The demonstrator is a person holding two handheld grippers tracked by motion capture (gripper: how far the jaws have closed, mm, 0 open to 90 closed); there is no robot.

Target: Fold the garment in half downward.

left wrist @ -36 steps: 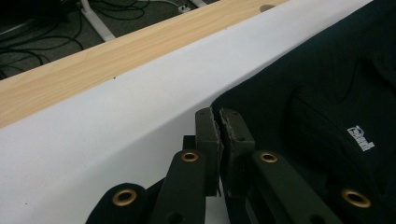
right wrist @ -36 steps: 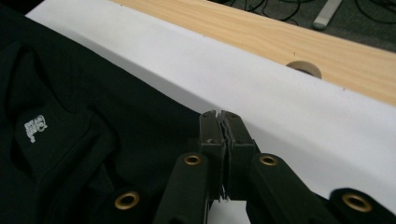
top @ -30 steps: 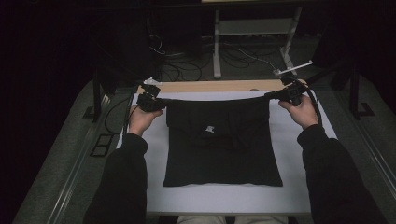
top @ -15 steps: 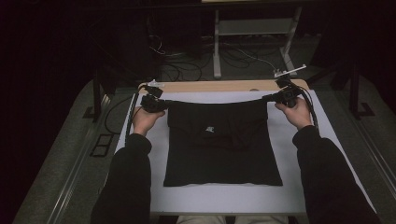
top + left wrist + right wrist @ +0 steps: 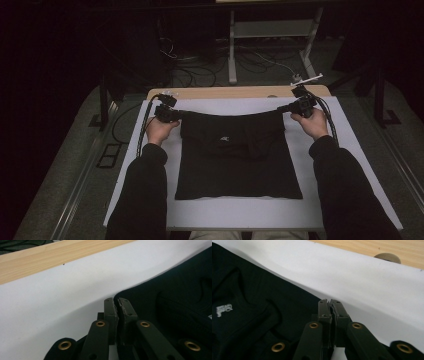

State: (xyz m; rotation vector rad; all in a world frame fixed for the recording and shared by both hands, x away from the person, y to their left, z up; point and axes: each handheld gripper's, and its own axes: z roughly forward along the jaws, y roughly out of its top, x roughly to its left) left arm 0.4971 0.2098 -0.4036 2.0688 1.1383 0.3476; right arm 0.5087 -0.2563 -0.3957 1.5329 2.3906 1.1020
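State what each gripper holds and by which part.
Both hold the black garment by its far edge: the left gripper pinches the far-left corner, the right gripper the far-right corner, with the edge sagging between them.

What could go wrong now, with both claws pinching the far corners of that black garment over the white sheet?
1. Each claw, left claw and right claw, grips only a thin edge of the black garment, so a corner might slip free.
2. The far edge sags between them, so it may land wrinkled or crooked.
3. The folded layer sits close to the far edge of the white sheet; an uneven pull could skew the fold.
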